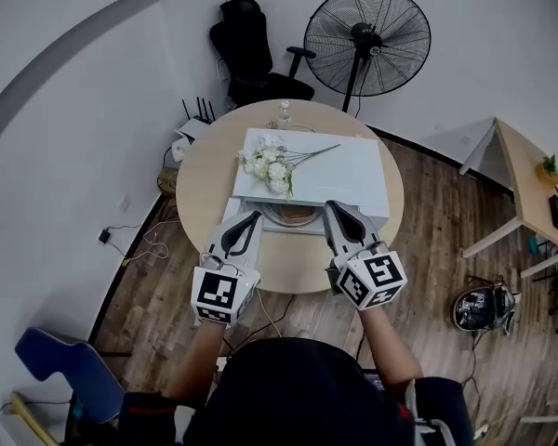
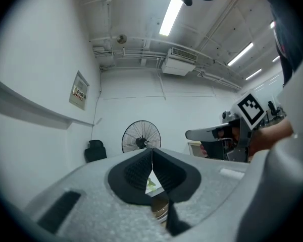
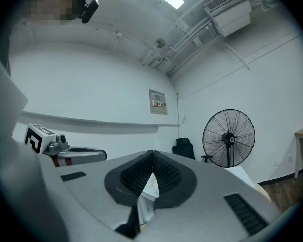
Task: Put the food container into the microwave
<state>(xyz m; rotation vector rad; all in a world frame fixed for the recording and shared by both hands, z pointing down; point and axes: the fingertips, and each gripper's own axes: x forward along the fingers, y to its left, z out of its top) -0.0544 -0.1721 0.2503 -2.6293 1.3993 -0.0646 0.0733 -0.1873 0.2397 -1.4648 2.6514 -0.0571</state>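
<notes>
A white microwave point(image 1: 339, 177) stands on a round wooden table point(image 1: 203, 182), with white flowers point(image 1: 272, 163) lying on its top. At its front edge a round tan container point(image 1: 295, 216) shows, partly hidden under the top; whether it is inside I cannot tell. My left gripper point(image 1: 252, 216) is shut and empty just left of the container. My right gripper point(image 1: 336, 206) is shut and empty just right of it. In the left gripper view the jaws point(image 2: 152, 152) meet, with the container point(image 2: 160, 209) glimpsed below. The right gripper view shows its tips point(image 3: 152, 154) closed too.
A small bottle point(image 1: 285, 111) stands at the table's far edge. Behind the table are a black chair point(image 1: 251, 49) and a standing fan point(image 1: 367, 40). A wooden desk point(image 1: 530, 189) is at the right, a blue chair point(image 1: 60, 360) at the lower left, cables point(image 1: 139, 242) on the floor.
</notes>
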